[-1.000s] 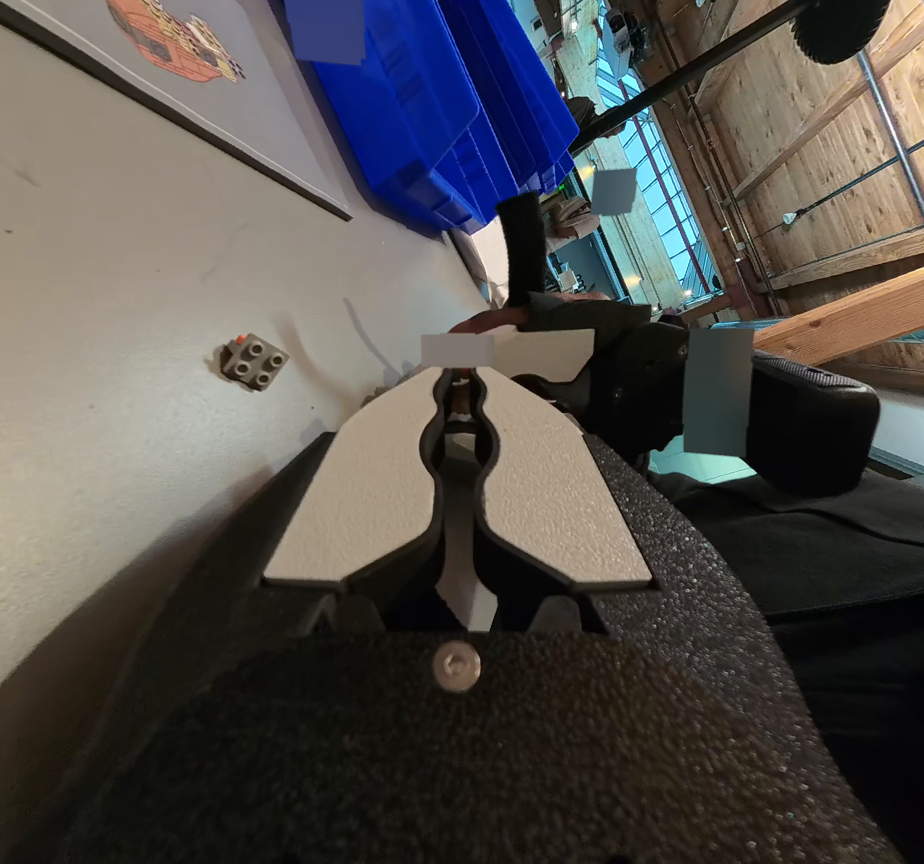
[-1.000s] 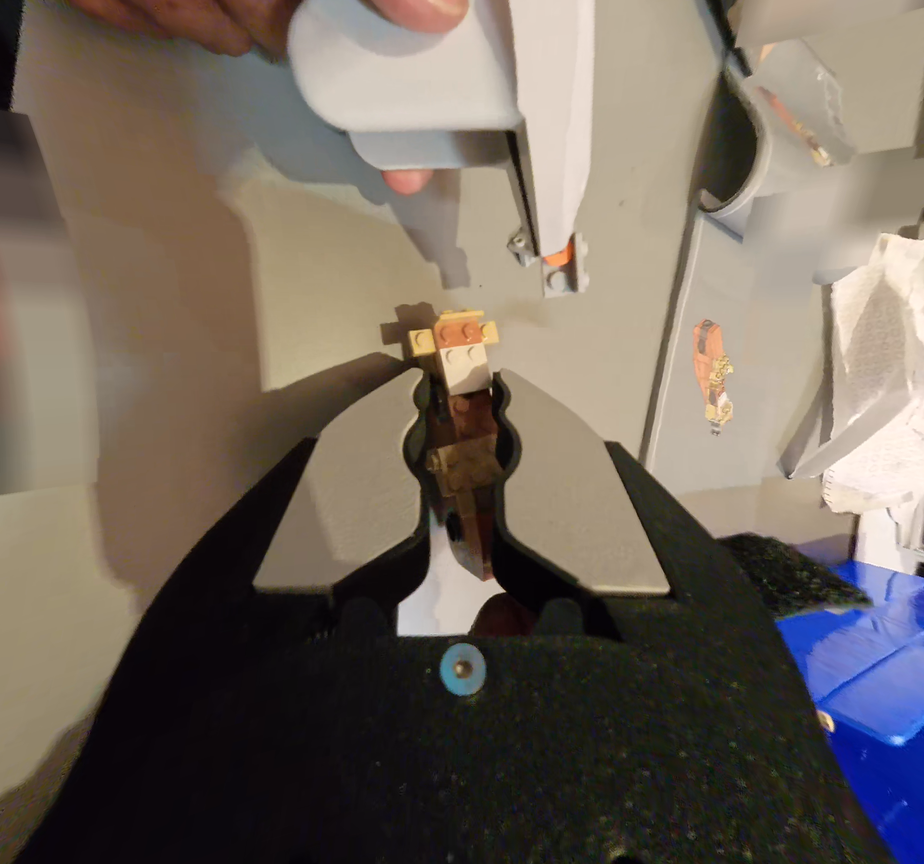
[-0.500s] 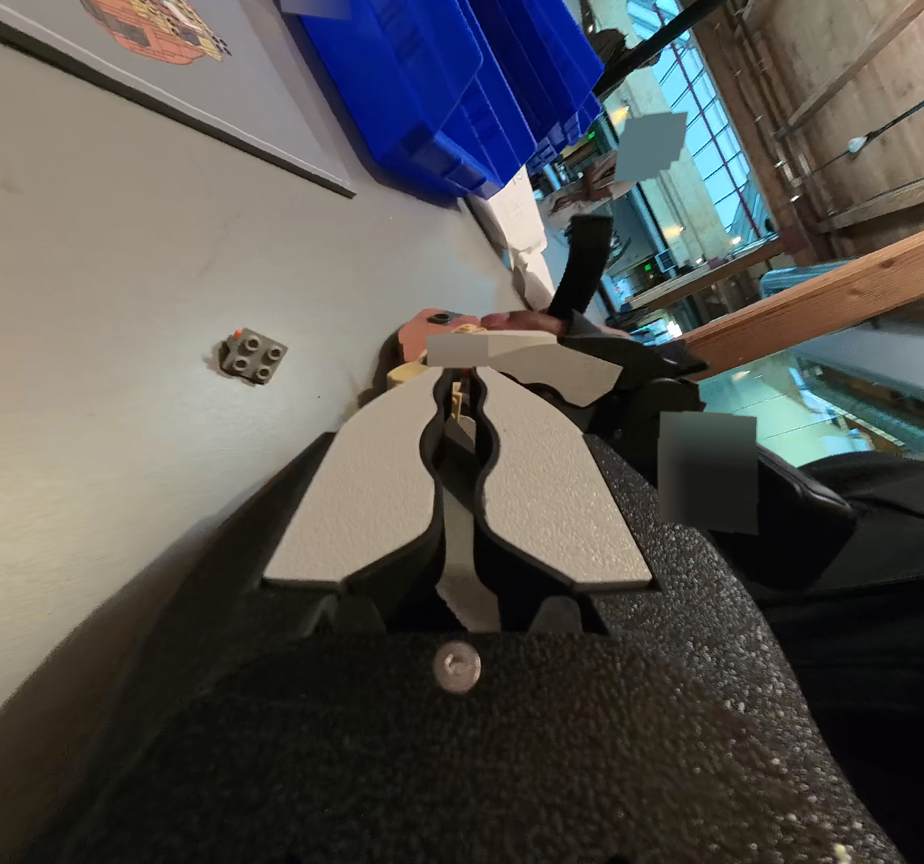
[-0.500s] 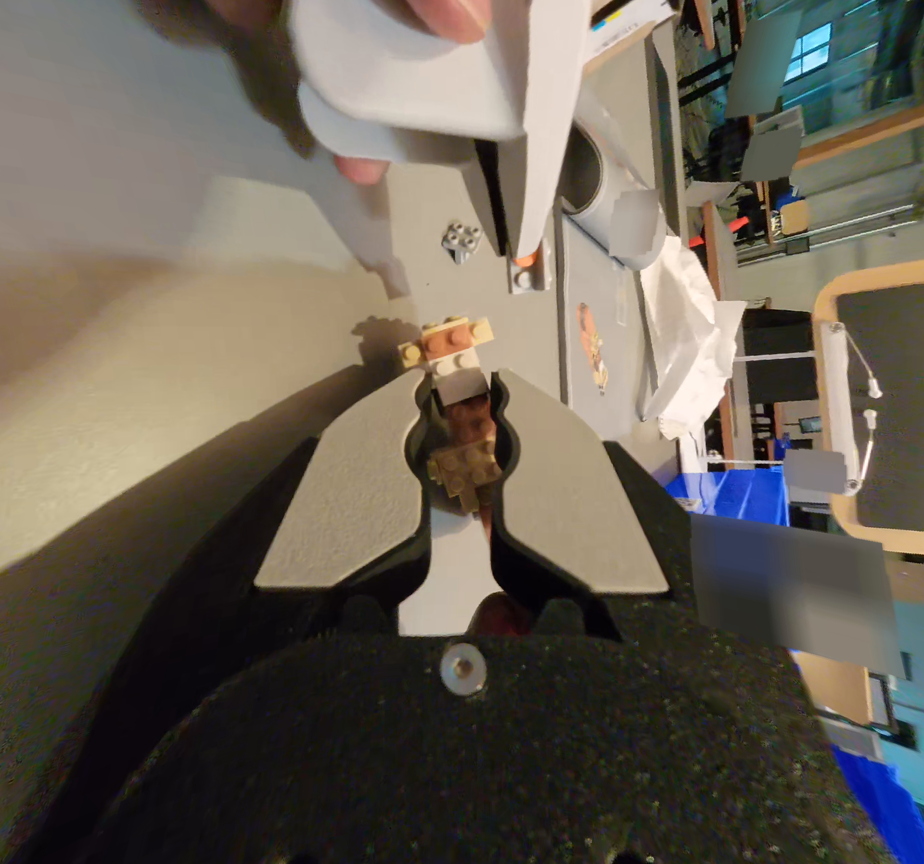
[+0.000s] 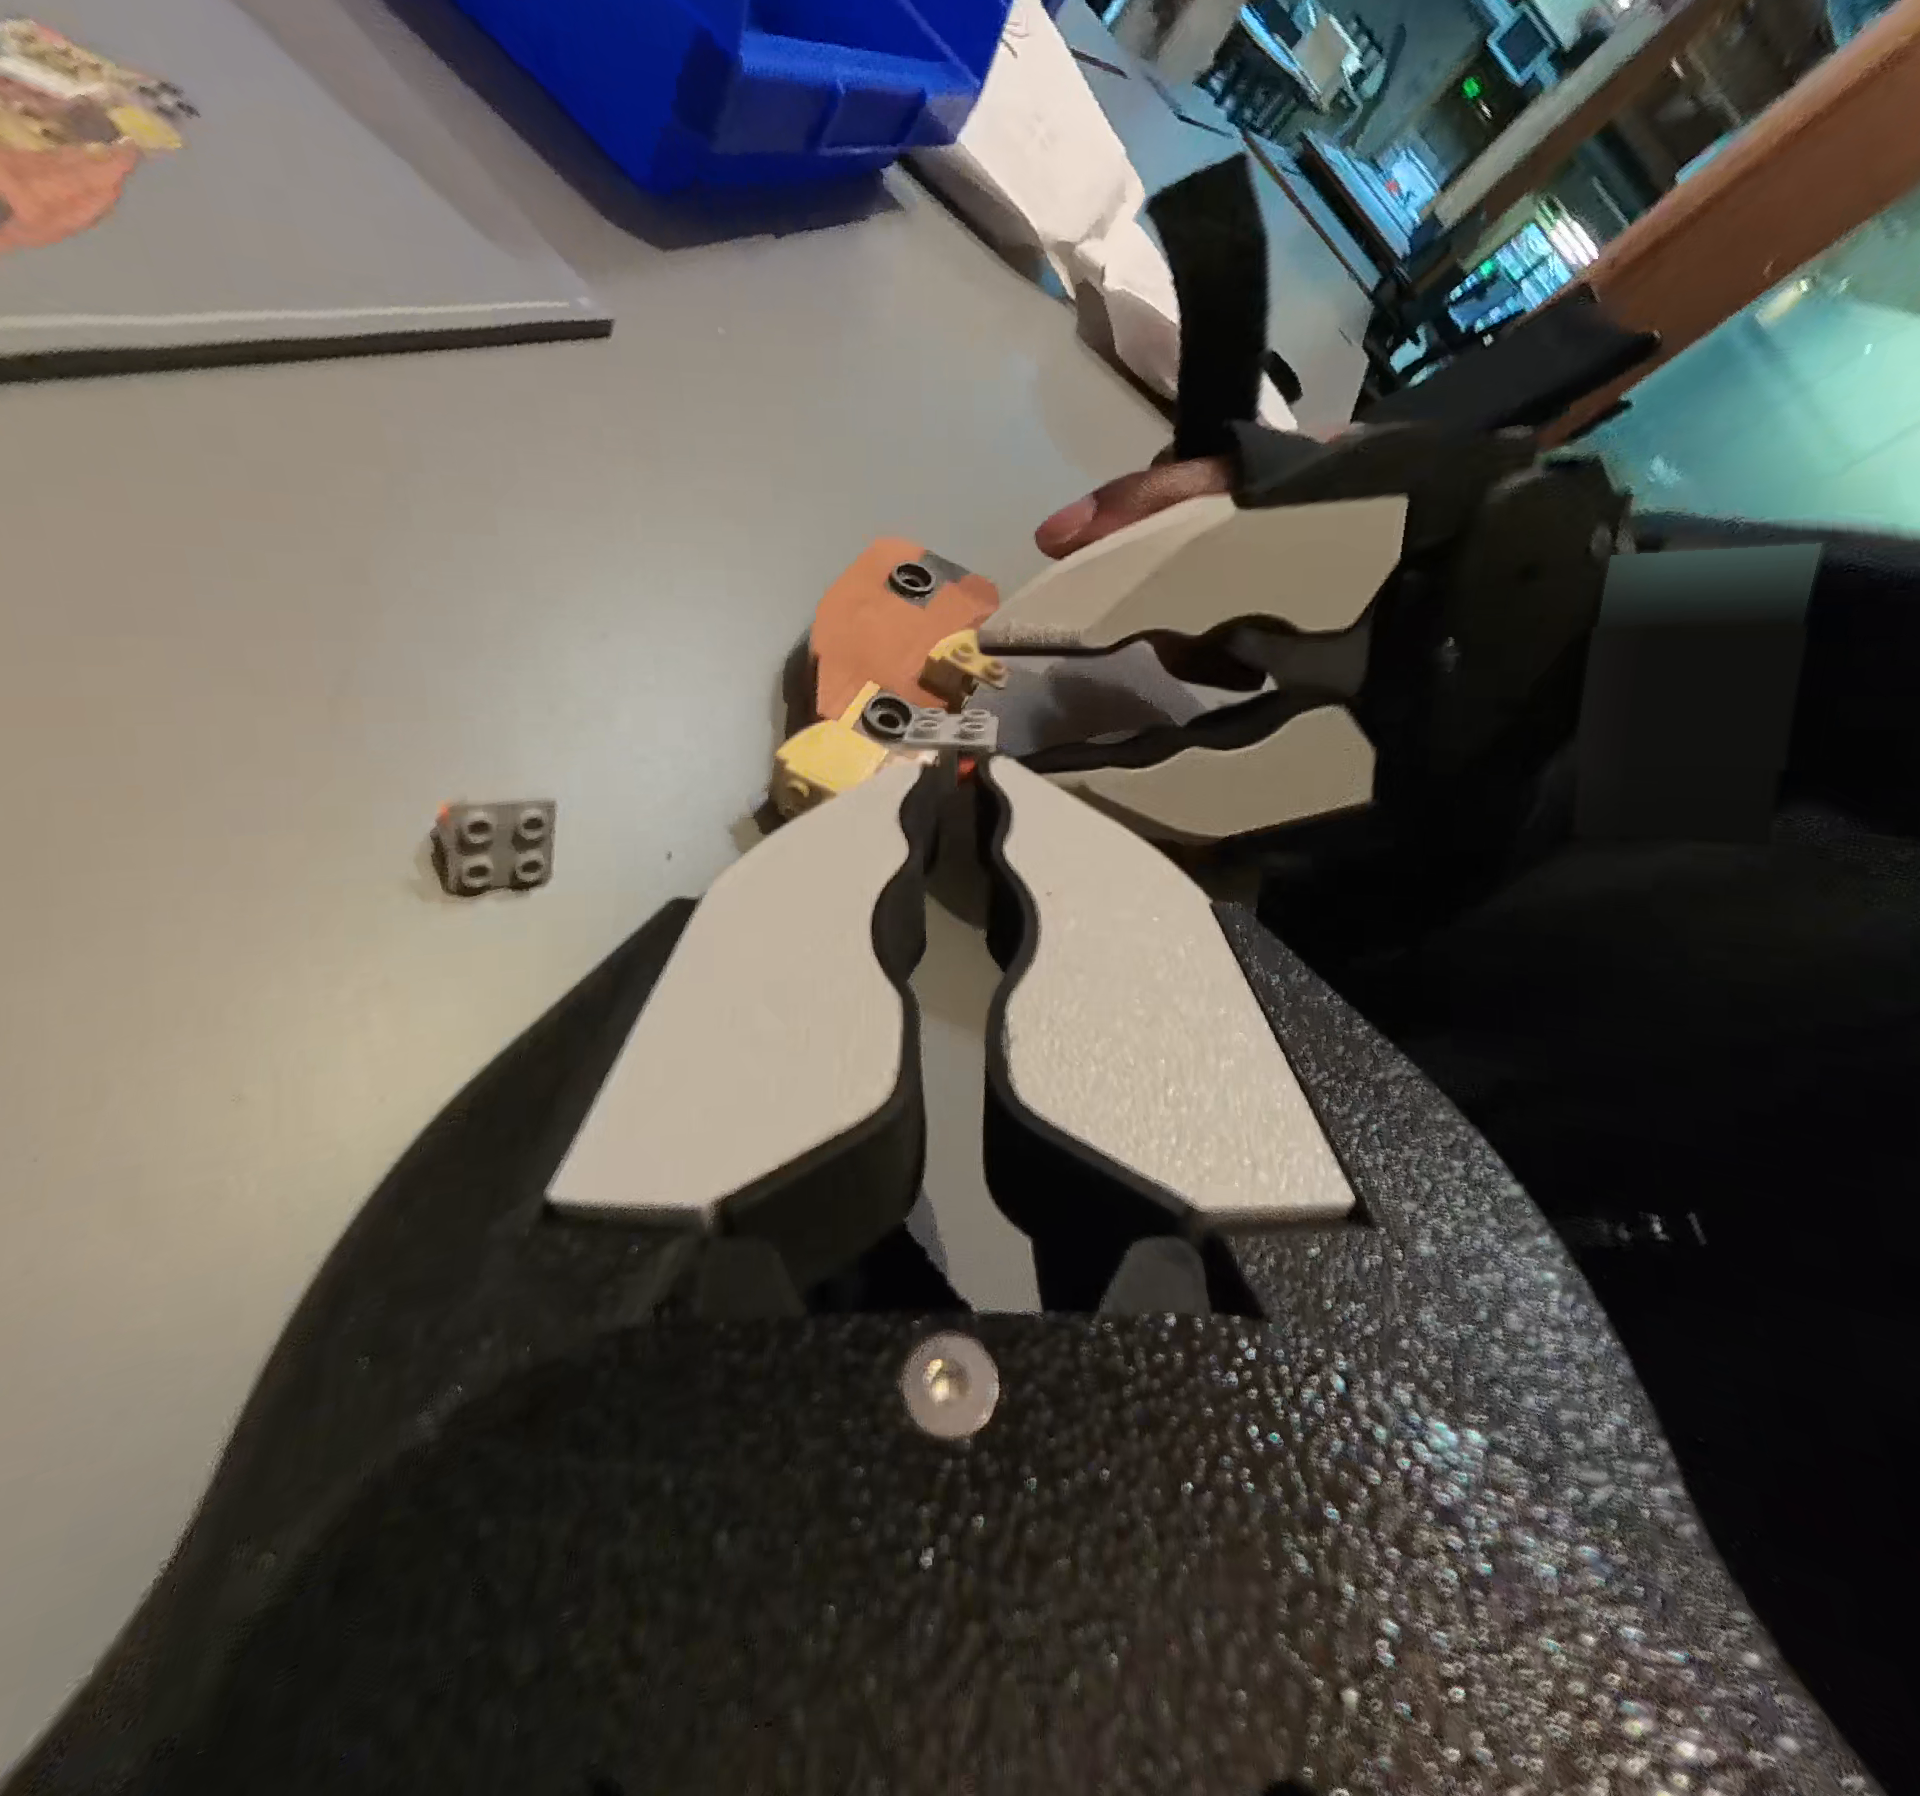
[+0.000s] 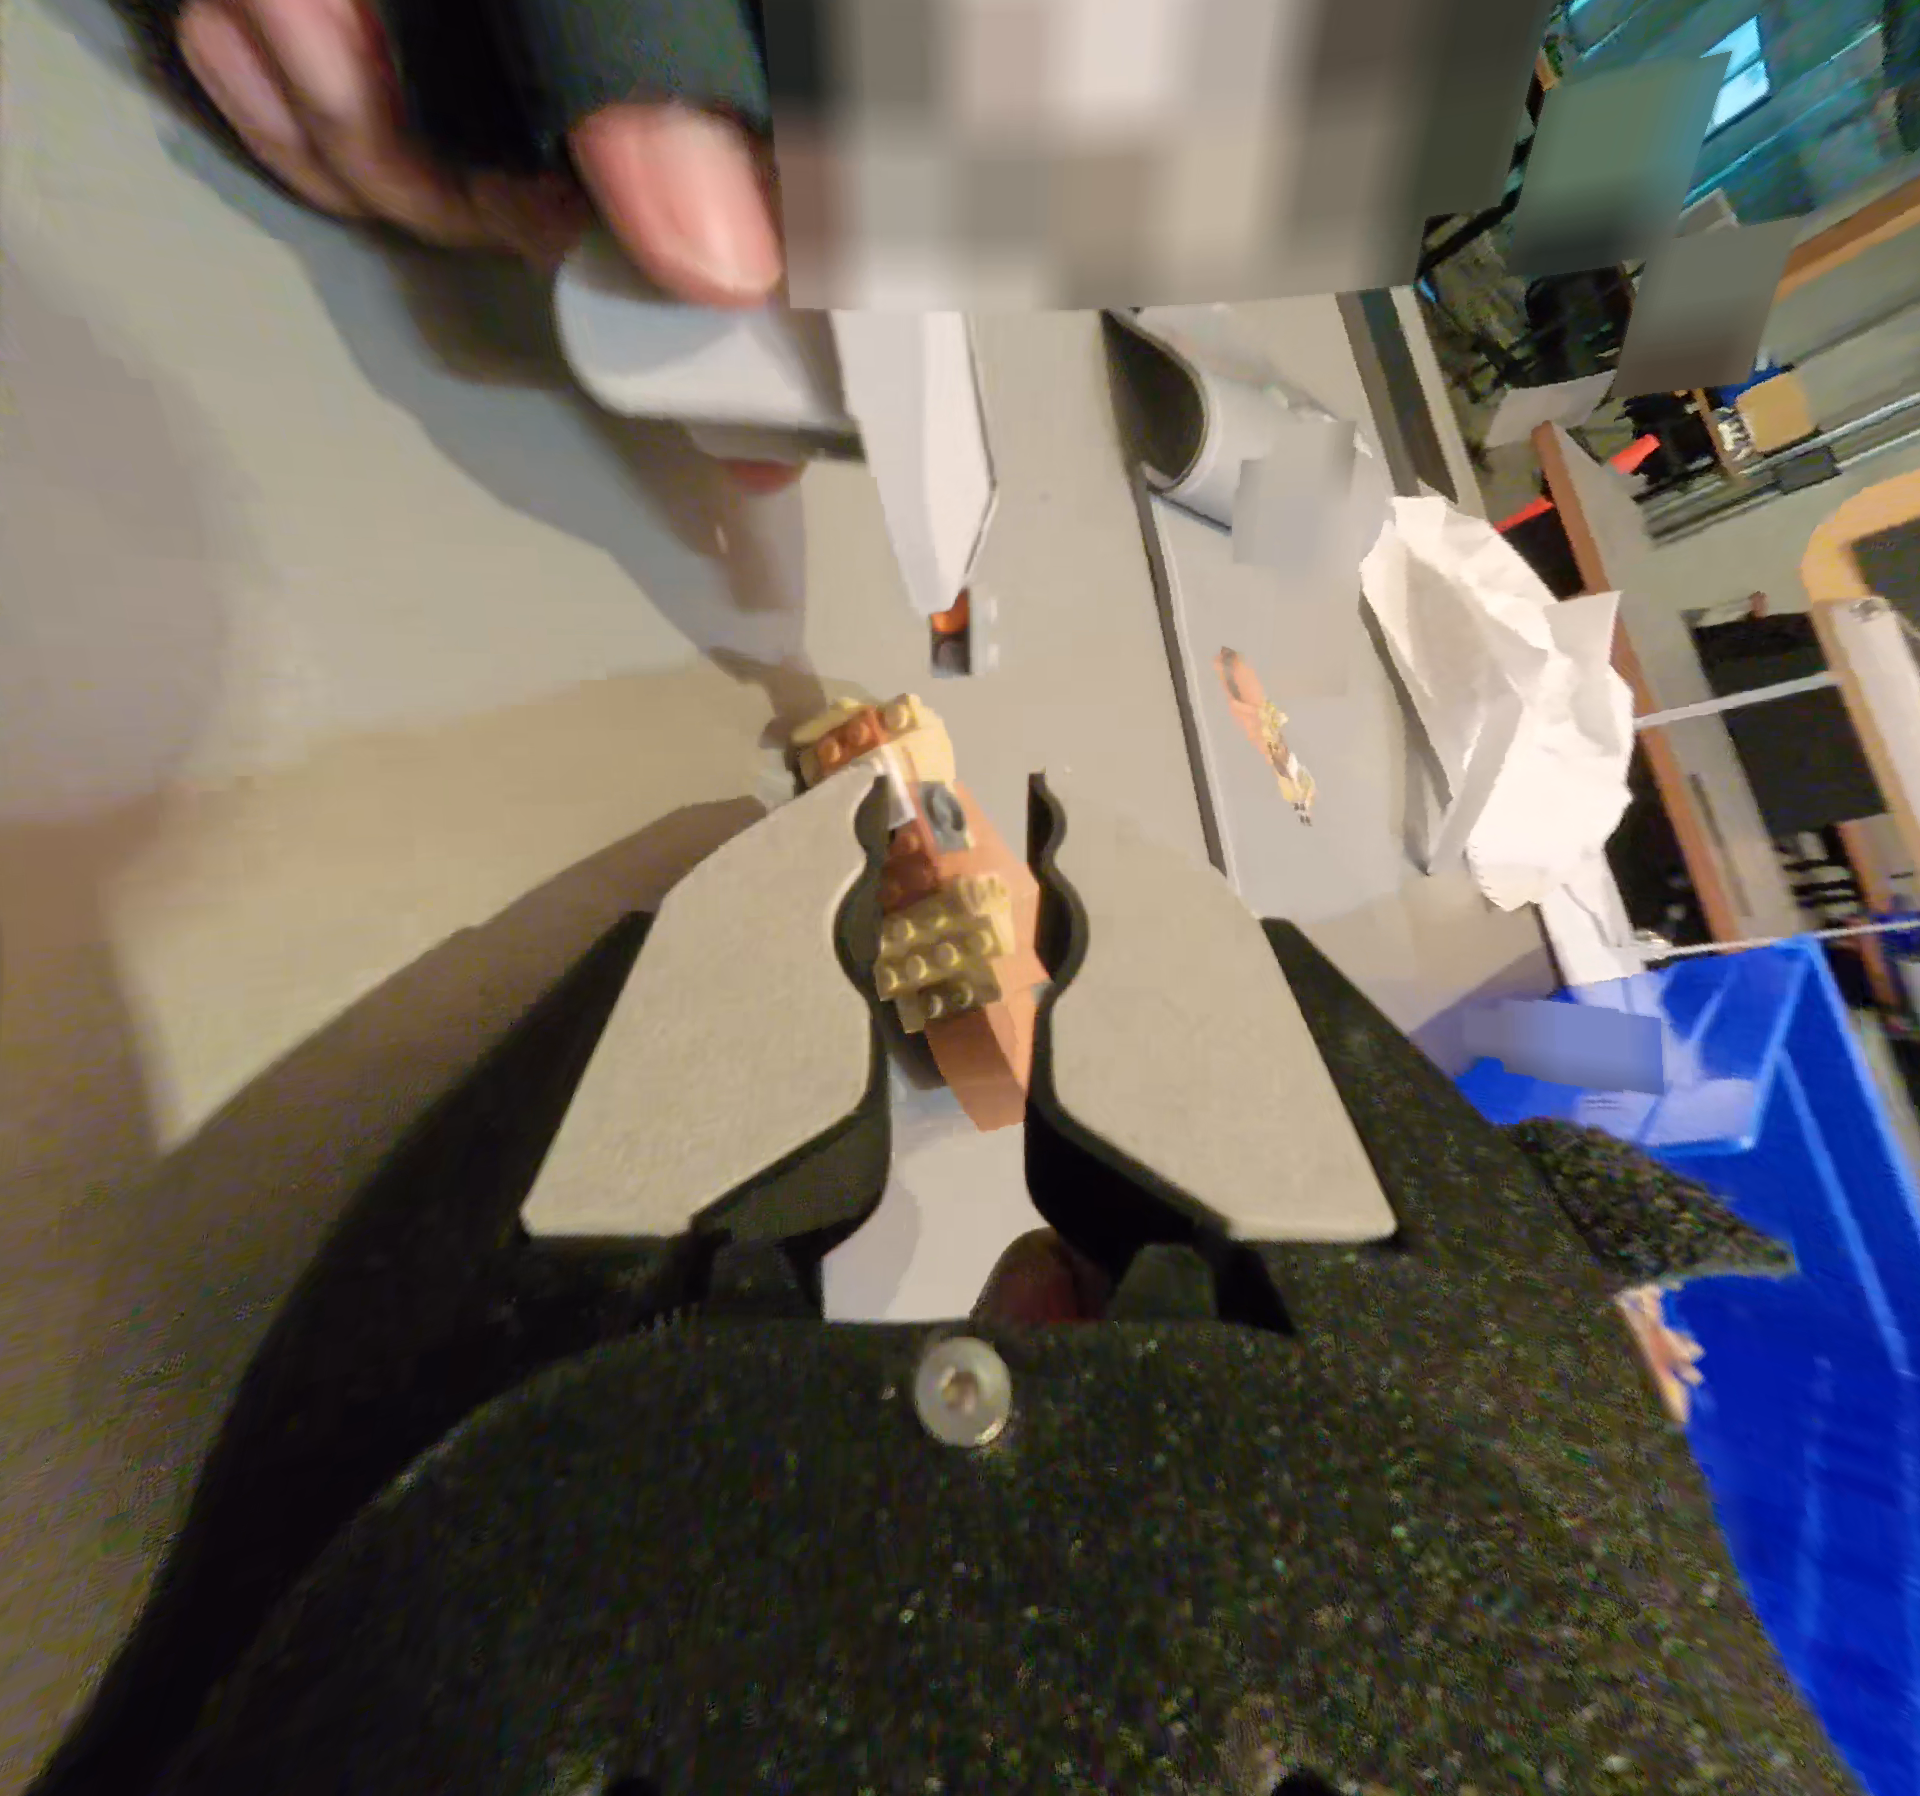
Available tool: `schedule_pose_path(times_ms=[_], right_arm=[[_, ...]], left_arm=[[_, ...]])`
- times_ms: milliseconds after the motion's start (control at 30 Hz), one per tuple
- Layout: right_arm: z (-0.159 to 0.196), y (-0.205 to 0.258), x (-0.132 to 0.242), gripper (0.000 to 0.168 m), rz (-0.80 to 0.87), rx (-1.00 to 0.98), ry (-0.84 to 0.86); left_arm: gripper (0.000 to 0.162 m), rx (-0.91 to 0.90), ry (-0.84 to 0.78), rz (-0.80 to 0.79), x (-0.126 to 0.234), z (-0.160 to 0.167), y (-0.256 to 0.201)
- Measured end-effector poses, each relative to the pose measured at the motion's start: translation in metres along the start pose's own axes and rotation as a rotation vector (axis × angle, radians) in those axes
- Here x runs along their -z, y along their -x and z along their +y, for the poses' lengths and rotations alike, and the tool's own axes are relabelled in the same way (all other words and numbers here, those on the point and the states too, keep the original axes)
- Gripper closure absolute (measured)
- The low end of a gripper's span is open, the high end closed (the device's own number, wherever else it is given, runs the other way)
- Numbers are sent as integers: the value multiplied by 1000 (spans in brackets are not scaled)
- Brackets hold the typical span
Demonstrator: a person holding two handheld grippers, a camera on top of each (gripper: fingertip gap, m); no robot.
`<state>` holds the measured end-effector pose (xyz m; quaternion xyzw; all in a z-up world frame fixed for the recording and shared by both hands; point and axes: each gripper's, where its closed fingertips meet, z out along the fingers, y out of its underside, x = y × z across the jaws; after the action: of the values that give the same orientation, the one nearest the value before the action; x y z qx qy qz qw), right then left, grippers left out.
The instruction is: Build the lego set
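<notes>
Left claw (image 5: pixel 951 780) is clamped on a small grey plate (image 5: pixel 951 729); right claw (image 6: pixel 945 785) stands parted around the lego model (image 6: pixel 951 946).
The model lies on the table (image 5: pixel 312 603) at the centre of both frames, between the right jaws but apparently not squeezed. Risk: pressing the plate onto an unclamped model can slide or tip it, so the studs misalign. The plate, pinched only at the fingertips, may twist out. A loose grey brick (image 5: pixel 497 844) sits centre left, well apart.
</notes>
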<state>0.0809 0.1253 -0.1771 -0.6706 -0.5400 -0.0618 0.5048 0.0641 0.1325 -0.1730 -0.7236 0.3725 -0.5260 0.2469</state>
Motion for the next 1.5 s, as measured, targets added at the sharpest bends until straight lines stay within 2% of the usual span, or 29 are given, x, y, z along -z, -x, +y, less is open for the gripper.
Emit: schedule_pose_path(times_ms=[167,267,367,500,733,933,1500], right_arm=[[-20,-30,20,140,82,-198,-334],[-28,-46,39,144,104,-340,-509],[-16,-43,31,143,85,-337,-445],[-8,-26,14,142,12,-260,-346],[-8,-33,9,142,-30,-316,-362],[-5,-33,8,143,-19,-291,-345],[9,-26,4,144,84,-119,-249]], left_arm=[[157,-124,-15,68,-2,-5,-8],[156,-148,-66,42,3,-13,-5],[156,-141,-73,24,5,-16,-1],[156,-168,18,0,-3,-6,1],[156,-170,56,-13,-6,-2,2],[156,-178,89,-18,-3,4,0],[156,-146,40,14,0,-2,-1]])
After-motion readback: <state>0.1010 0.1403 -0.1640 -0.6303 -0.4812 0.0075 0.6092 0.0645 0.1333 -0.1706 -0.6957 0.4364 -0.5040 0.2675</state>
